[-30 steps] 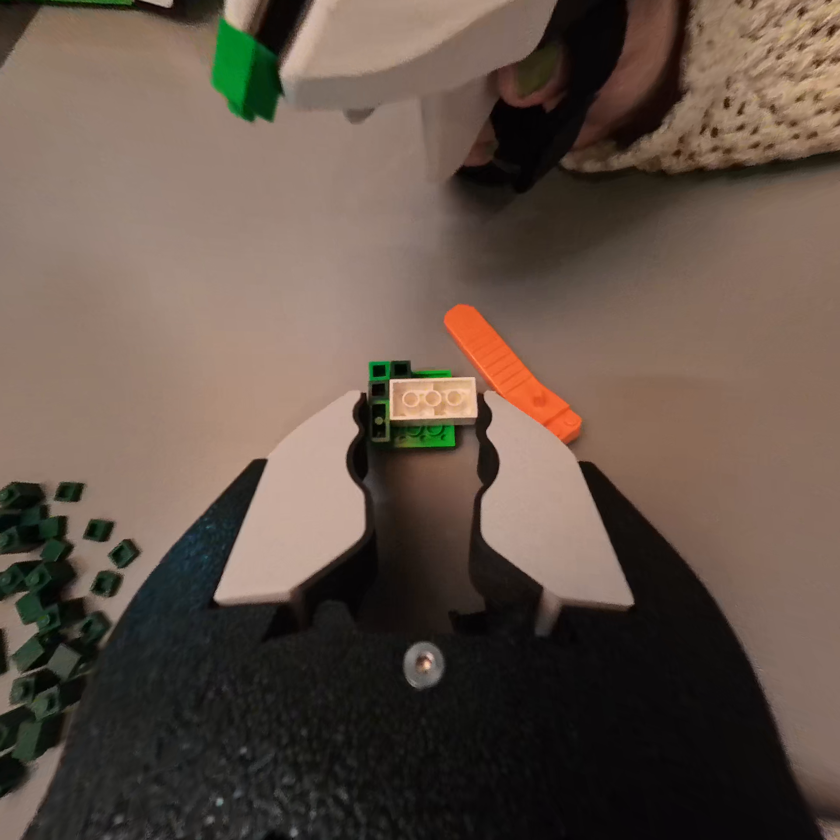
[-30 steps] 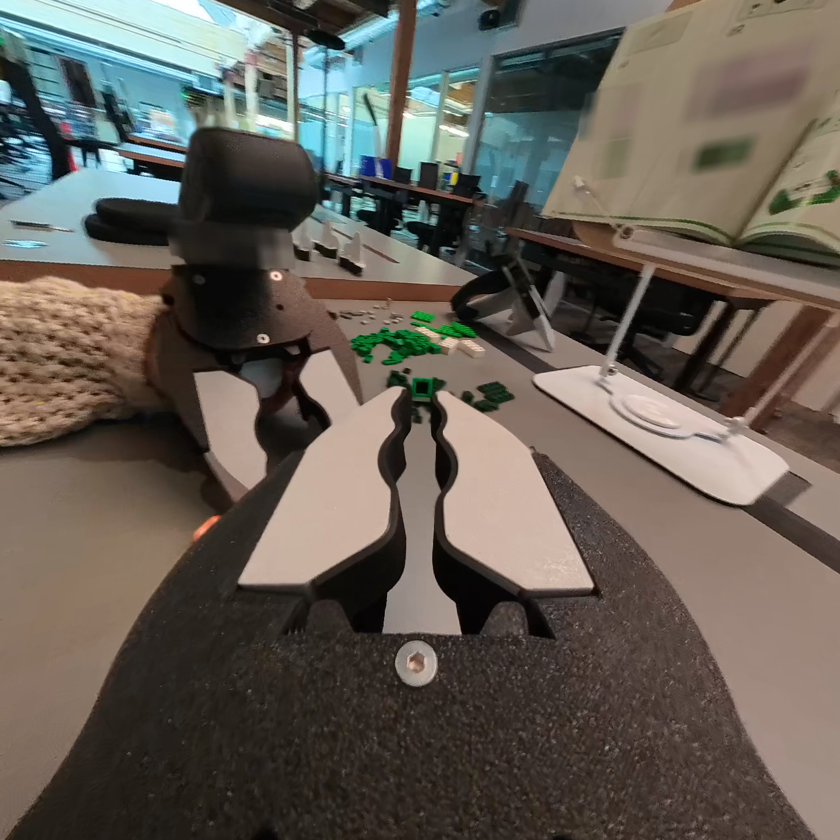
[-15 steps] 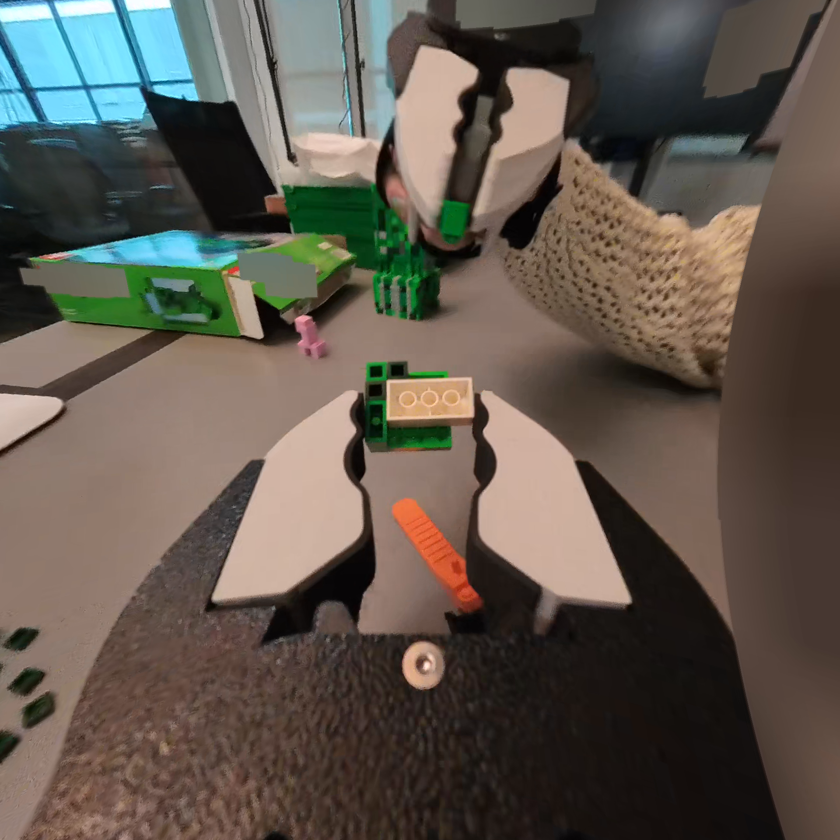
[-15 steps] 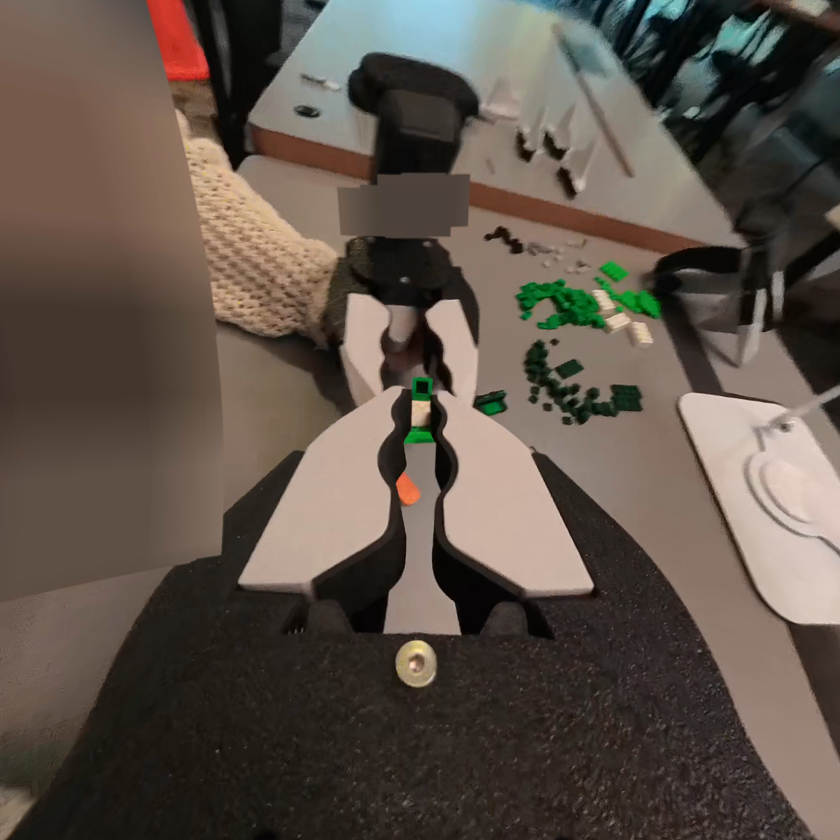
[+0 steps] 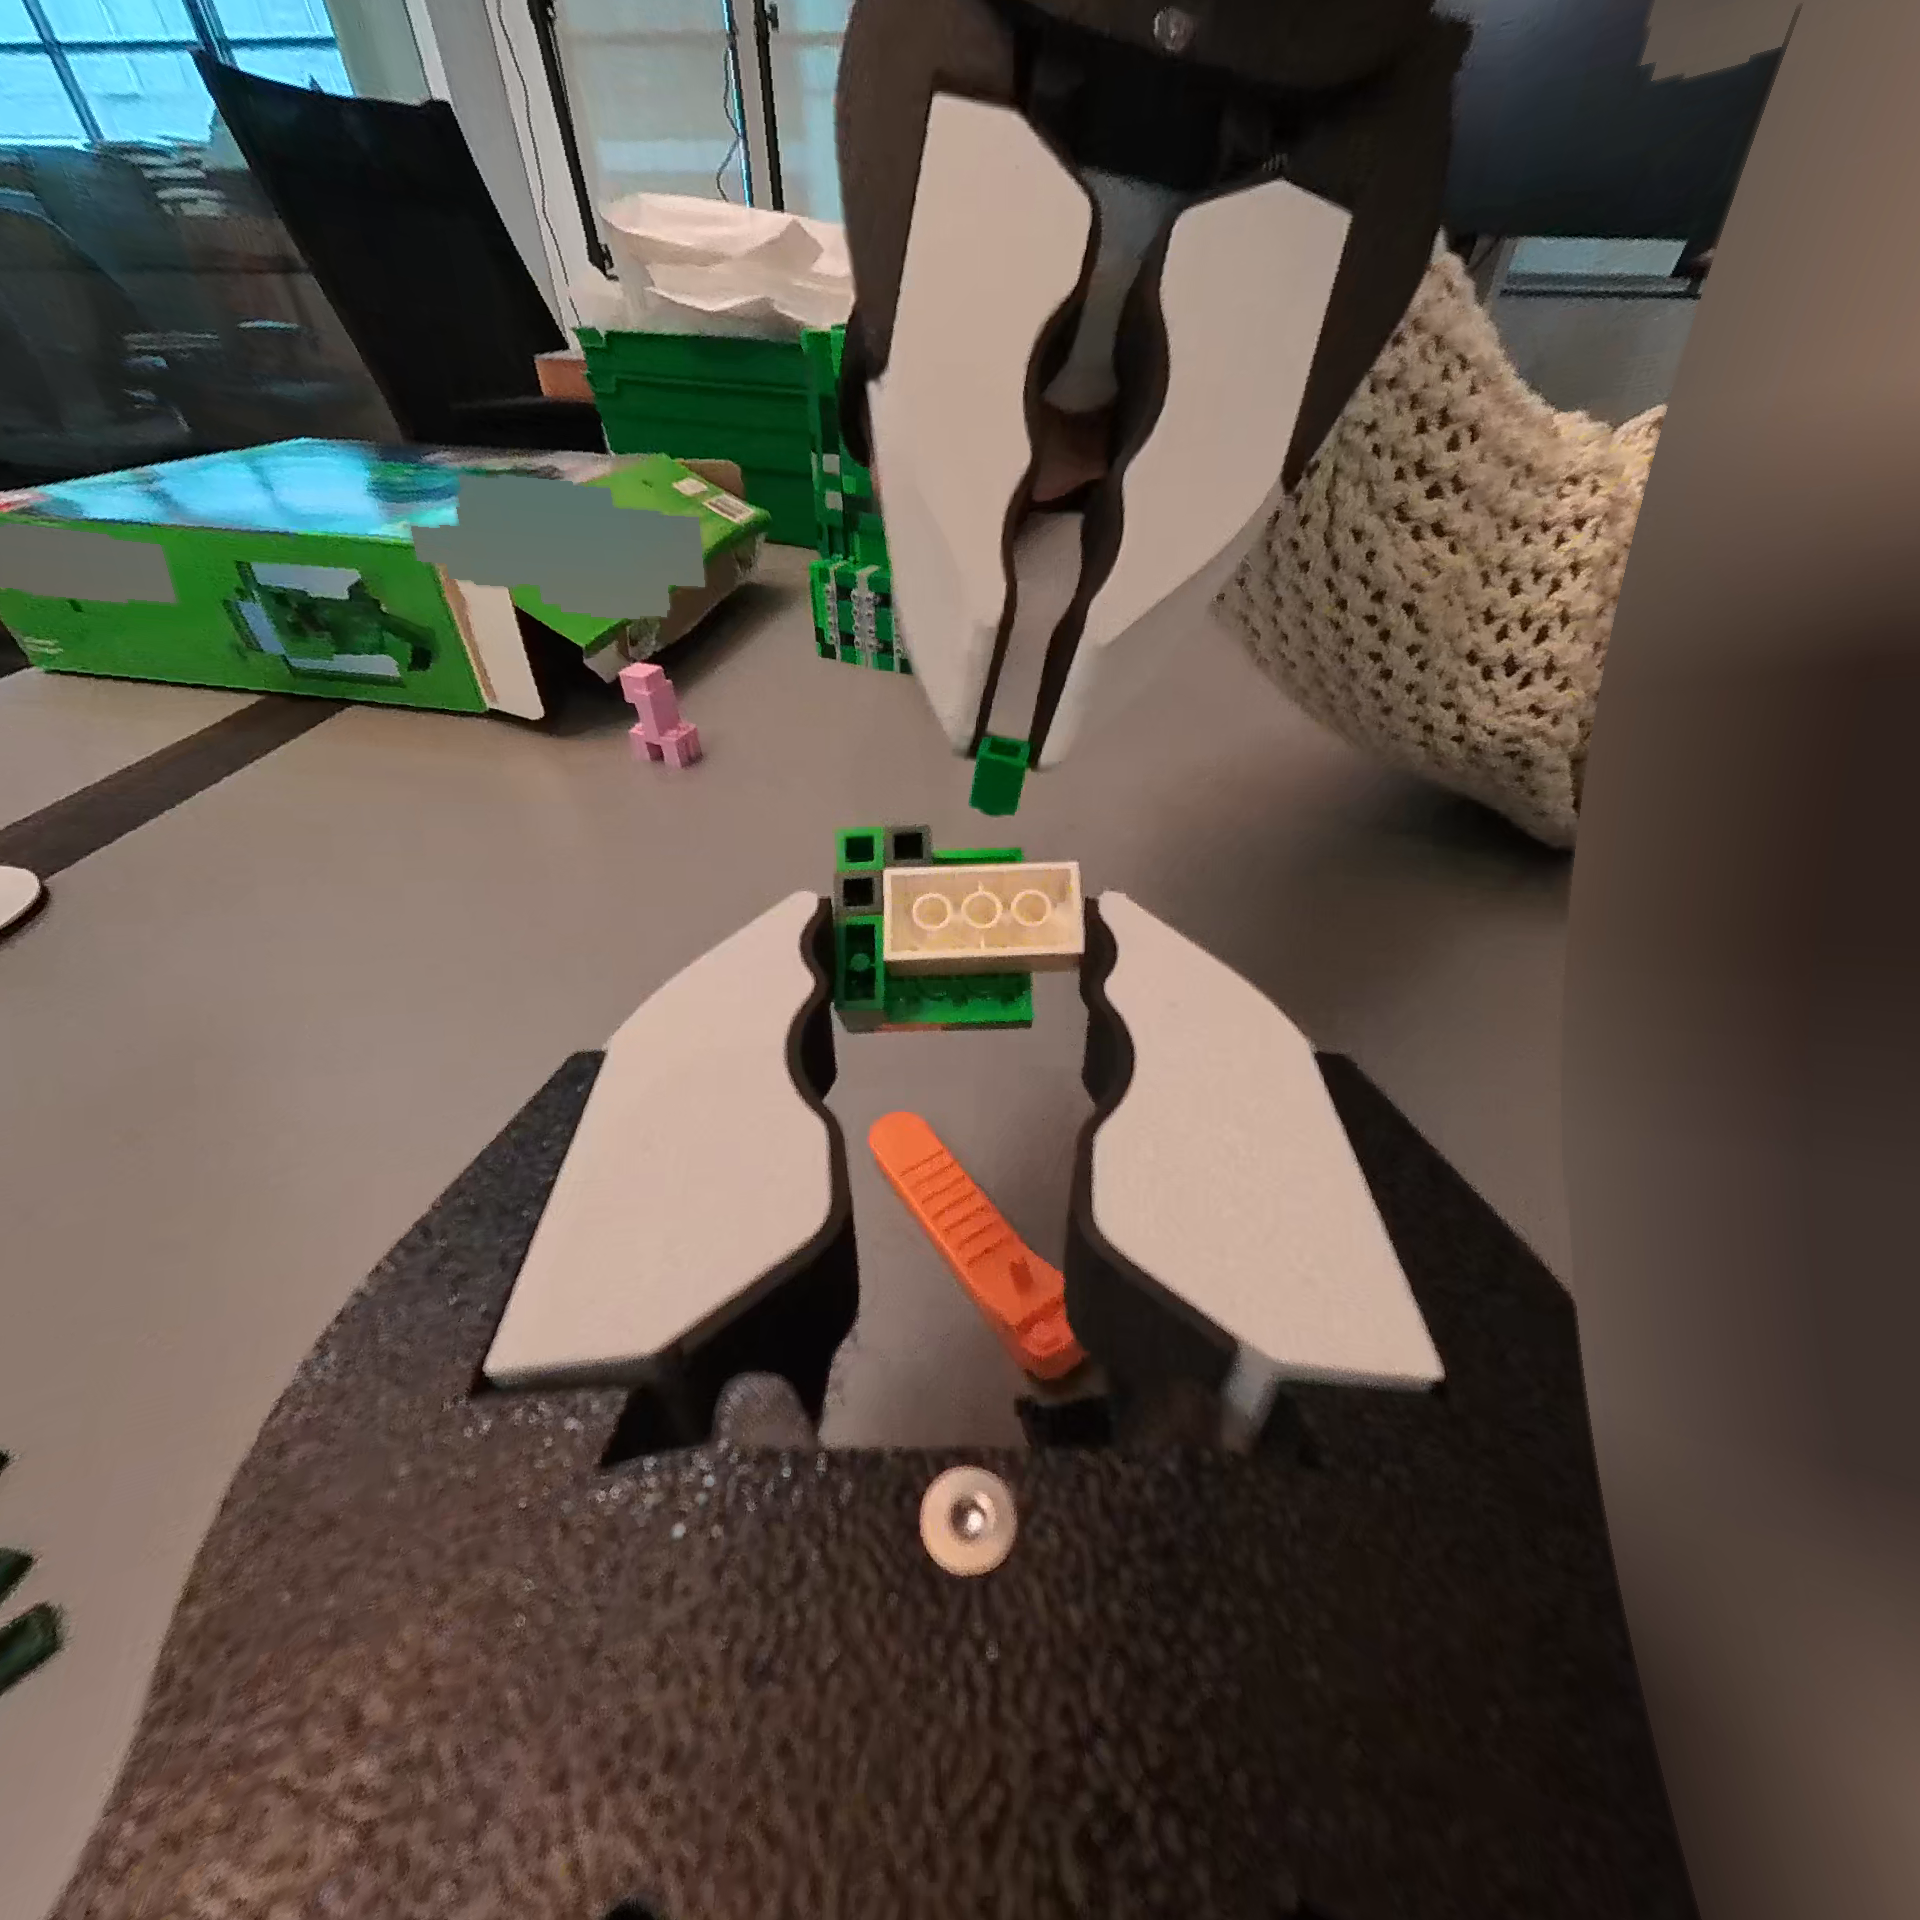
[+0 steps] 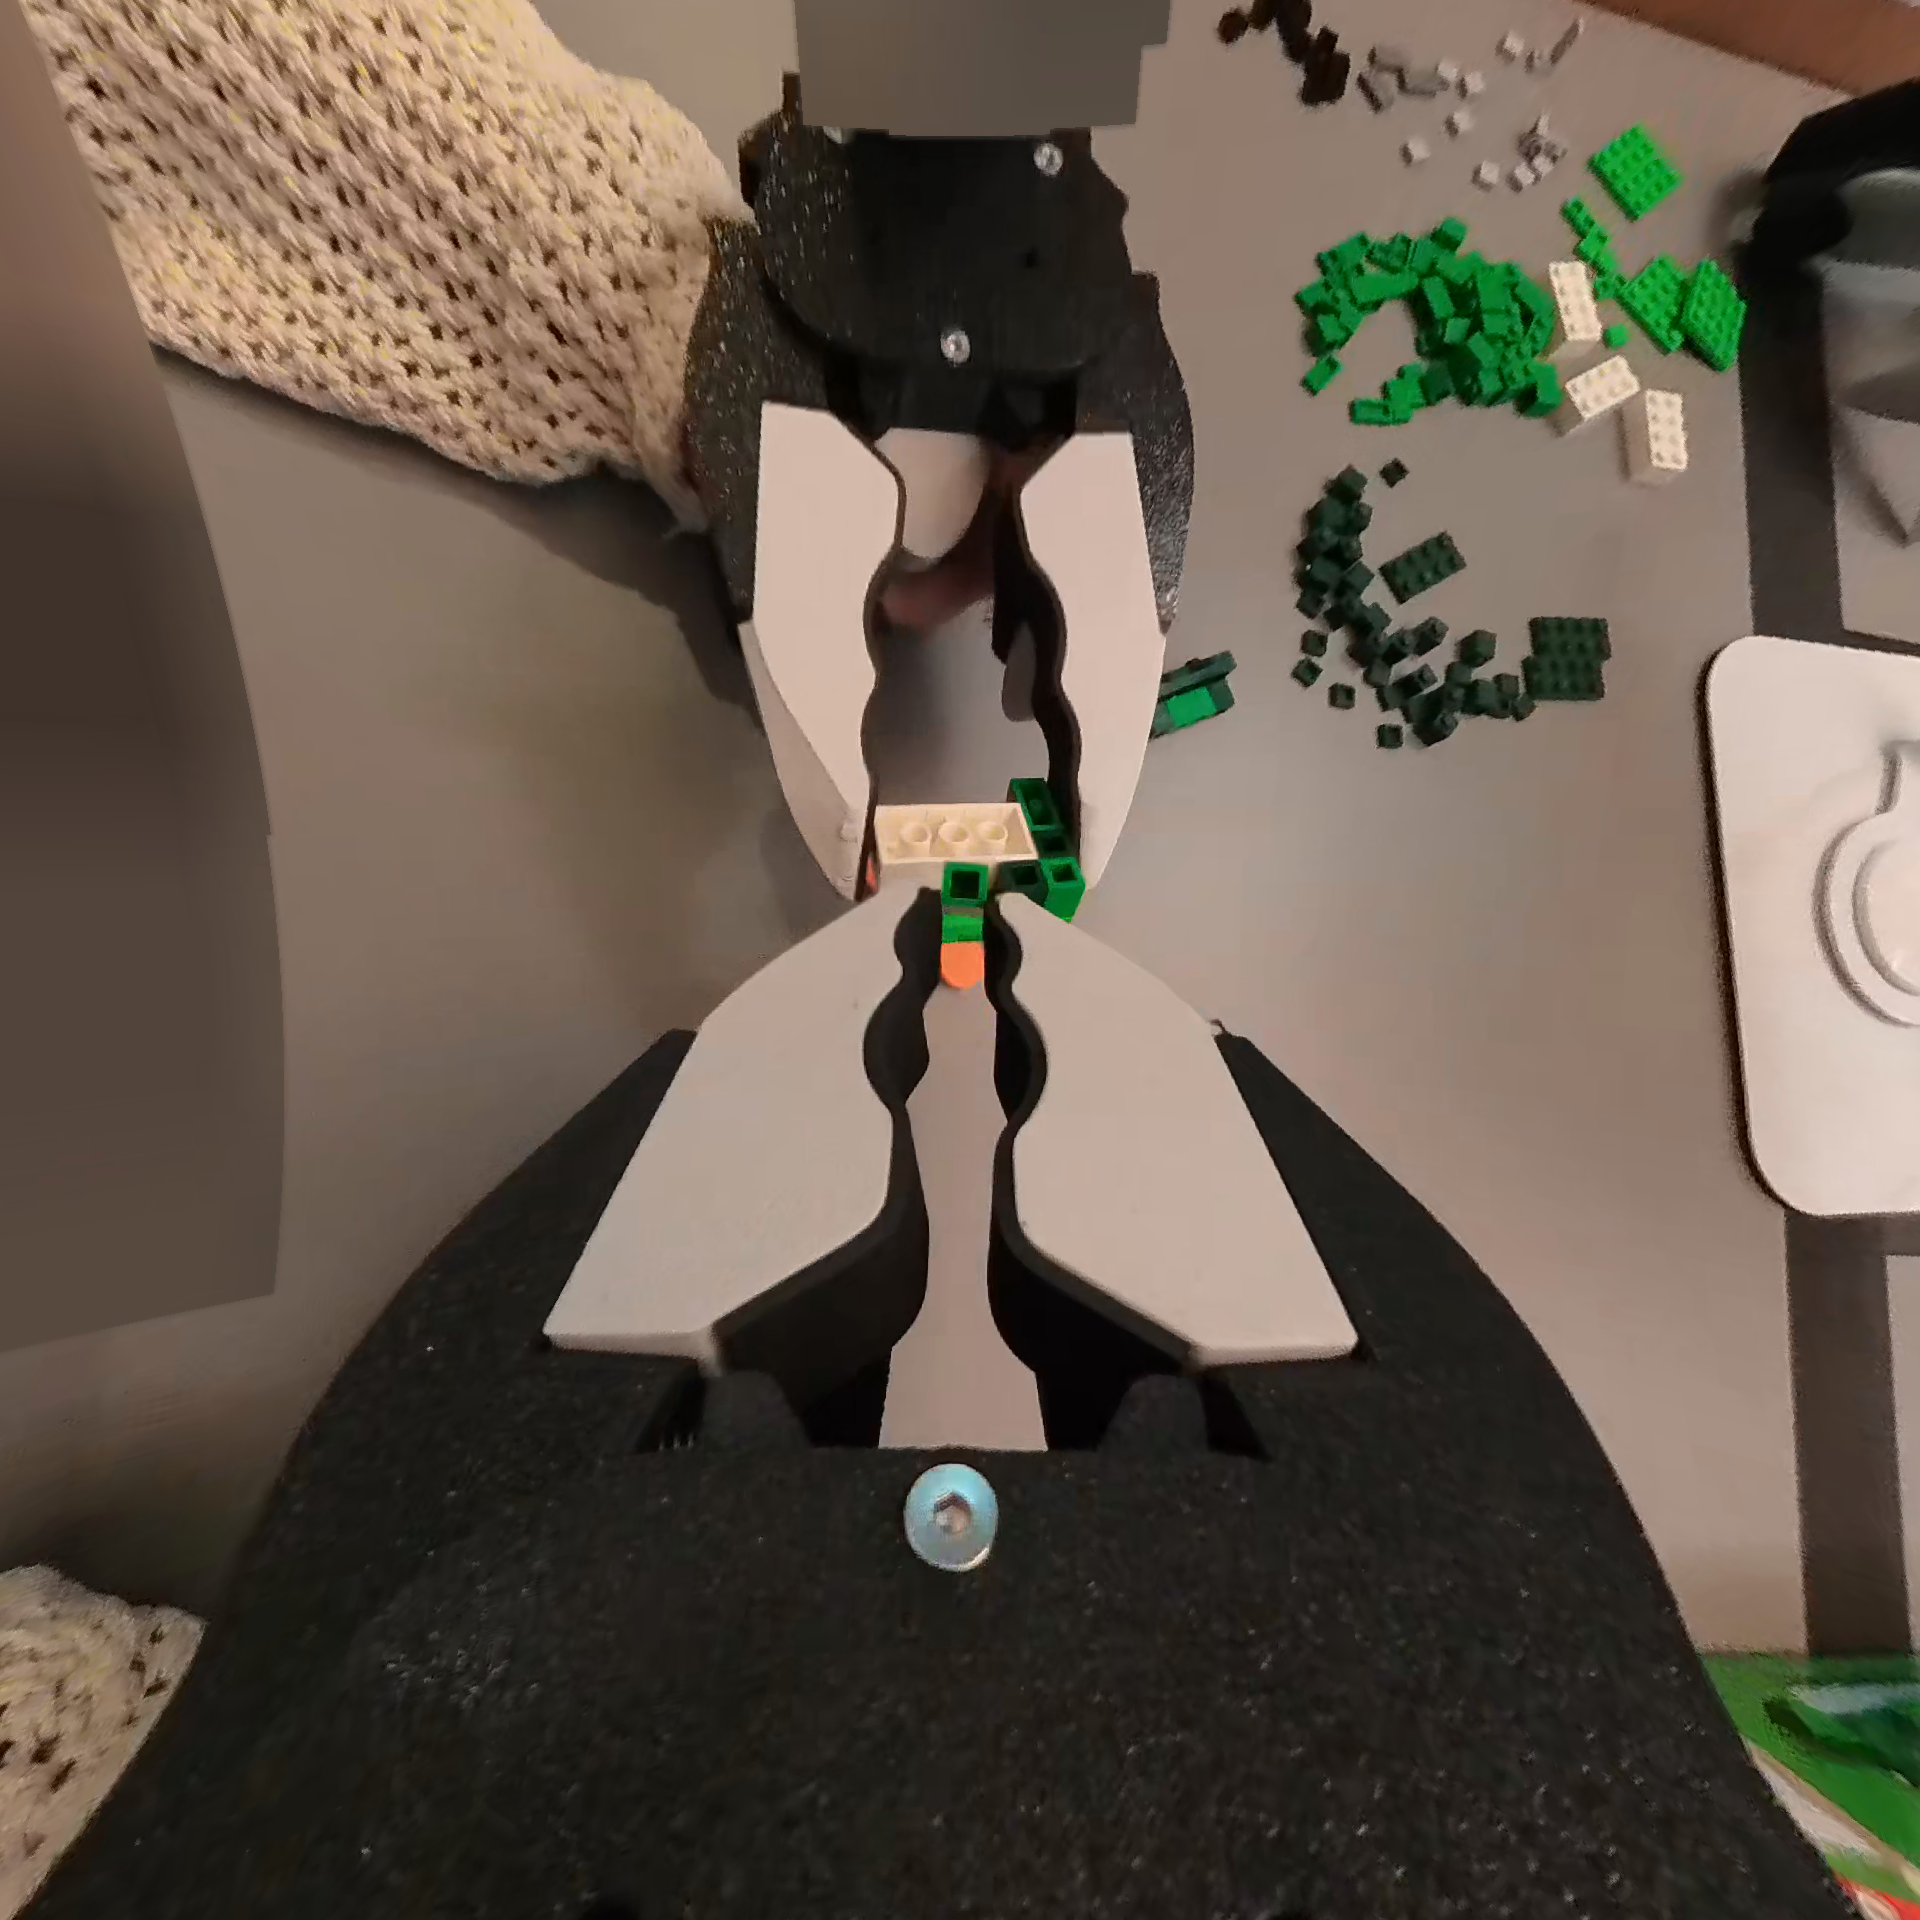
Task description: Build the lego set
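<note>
Right wrist view: orange separator (image 6: 961,964) mostly behind claw (image 6: 964,906).

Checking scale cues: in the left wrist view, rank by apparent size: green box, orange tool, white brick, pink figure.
1. green box, largest though farthest away.
2. orange tool, inflated by nearness to the camera.
3. white brick.
4. pink figure; it sits farther back, so its rank against the brick is unsure.

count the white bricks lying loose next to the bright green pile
3. In the right wrist view: one at the pile's right edge, one just below it, one furthest right. Others may be buried in the pile.
</note>
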{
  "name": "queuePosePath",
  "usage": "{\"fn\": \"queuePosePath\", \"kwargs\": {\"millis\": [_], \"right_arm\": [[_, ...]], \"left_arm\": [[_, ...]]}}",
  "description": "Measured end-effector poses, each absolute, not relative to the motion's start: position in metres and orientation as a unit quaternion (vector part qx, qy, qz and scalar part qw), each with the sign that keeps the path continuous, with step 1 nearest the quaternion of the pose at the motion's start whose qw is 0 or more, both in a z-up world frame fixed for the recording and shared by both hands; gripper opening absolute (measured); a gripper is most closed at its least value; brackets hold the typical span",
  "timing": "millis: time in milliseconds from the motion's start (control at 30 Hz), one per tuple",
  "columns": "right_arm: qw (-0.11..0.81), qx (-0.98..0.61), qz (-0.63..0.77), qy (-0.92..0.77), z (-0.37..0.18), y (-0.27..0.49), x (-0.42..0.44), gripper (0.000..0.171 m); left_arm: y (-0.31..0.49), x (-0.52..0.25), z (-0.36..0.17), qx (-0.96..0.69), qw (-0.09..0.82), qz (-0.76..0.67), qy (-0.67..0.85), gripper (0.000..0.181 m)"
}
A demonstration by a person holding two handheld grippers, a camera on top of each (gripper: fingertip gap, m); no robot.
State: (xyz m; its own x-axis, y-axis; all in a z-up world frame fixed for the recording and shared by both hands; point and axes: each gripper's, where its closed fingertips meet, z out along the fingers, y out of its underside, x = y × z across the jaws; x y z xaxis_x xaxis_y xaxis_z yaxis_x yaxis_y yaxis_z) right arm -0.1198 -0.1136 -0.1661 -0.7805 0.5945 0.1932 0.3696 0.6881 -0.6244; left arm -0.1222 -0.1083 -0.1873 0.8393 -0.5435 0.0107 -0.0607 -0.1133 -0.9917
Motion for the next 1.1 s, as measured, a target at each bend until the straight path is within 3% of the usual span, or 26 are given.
{"fn": "queuePosePath", "kwargs": {"millis": [500,1100], "right_arm": [[0.171,-0.278,0.203,-0.923,-0.192,-0.109,-0.115,0.008],[0.210,-0.266,0.155,-0.928,-0.191,-0.107,-0.117,0.008]], "left_arm": [[-0.106,-0.113,-0.200,-0.744,0.597,-0.180,0.239,0.045],[-0.106,-0.115,-0.198,-0.744,0.597,-0.194,0.228,0.045]]}}
